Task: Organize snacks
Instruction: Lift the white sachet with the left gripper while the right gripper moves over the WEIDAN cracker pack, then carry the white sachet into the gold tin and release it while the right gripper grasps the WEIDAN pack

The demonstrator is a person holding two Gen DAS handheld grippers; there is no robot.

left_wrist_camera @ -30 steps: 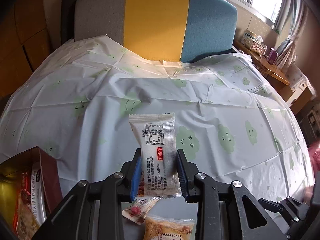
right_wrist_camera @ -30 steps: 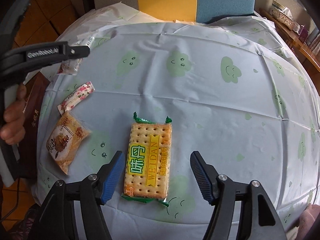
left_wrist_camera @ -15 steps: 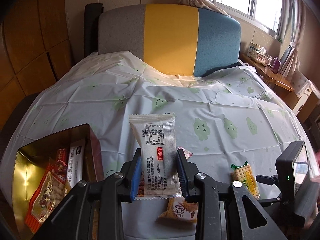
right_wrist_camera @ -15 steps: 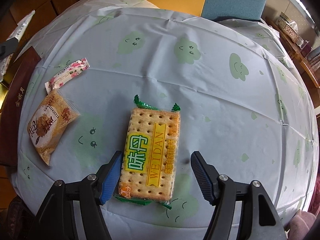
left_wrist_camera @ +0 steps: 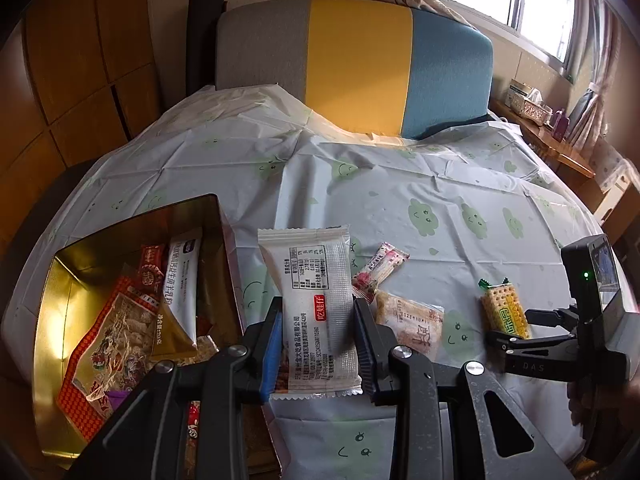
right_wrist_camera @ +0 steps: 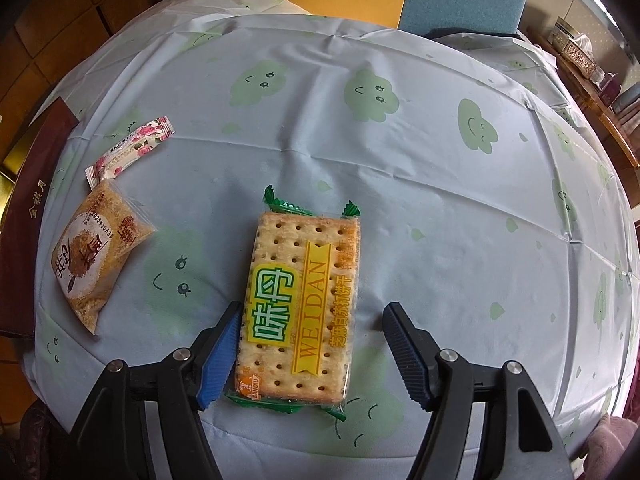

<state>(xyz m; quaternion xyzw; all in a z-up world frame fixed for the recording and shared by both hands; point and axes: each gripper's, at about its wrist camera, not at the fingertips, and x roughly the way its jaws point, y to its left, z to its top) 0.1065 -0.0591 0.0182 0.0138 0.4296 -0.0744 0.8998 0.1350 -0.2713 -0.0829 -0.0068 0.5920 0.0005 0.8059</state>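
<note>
My left gripper (left_wrist_camera: 316, 344) is shut on a white snack packet (left_wrist_camera: 314, 300), held upright above the table edge, just right of an open gold tin (left_wrist_camera: 60, 280) that holds several snack packs. My right gripper (right_wrist_camera: 312, 352) is open, its jaws on either side of a green-and-yellow cracker pack (right_wrist_camera: 304, 304) that lies flat on the tablecloth. The cracker pack (left_wrist_camera: 505, 312) and the right gripper's body (left_wrist_camera: 568, 340) also show in the left wrist view. A brown-and-white pack (right_wrist_camera: 96, 252) and a pink floral bar (right_wrist_camera: 128, 152) lie to the left.
The round table wears a pale blue cloth with green clouds (right_wrist_camera: 400, 180). The tin's dark red lid (right_wrist_camera: 28, 216) sits at the left table edge. A grey, yellow and blue chair back (left_wrist_camera: 352, 64) stands behind the table. A wooden side shelf (left_wrist_camera: 544, 136) is at the far right.
My left gripper has swung left and back with the white packet, bringing the gold tin into view. My right gripper has closed in over the cracker pack, still open.
</note>
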